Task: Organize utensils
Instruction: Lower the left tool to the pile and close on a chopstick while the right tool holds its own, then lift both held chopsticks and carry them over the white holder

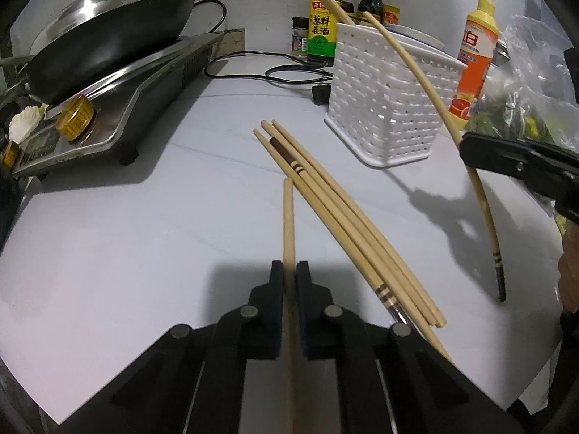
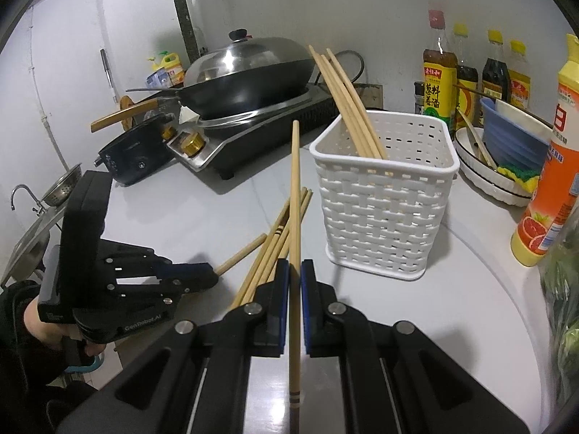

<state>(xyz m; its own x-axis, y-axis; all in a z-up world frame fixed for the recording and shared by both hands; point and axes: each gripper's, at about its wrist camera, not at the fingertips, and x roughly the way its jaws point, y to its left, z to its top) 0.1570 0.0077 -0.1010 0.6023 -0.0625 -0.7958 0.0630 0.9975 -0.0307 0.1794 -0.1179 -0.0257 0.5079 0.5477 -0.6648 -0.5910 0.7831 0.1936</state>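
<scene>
A: Both grippers are clamping one chopstick each; the left gripper [image 1: 288, 278] is pinching a plain chopstick [image 1: 288, 217] beside the loose pile [image 1: 336, 217] on the counter [image 1: 126, 246].

B: The right gripper [image 2: 295, 278] is gripping a banded chopstick [image 2: 295, 188], tip-up, near the white basket [image 2: 383, 217]; I'd be tilting it vertical above the rim.

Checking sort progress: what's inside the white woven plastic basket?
Inside the white woven plastic basket, several plain wooden chopsticks lean against its back-left corner, tips sticking out above the rim. Their lower ends and the basket floor are hidden by the walls.
</scene>
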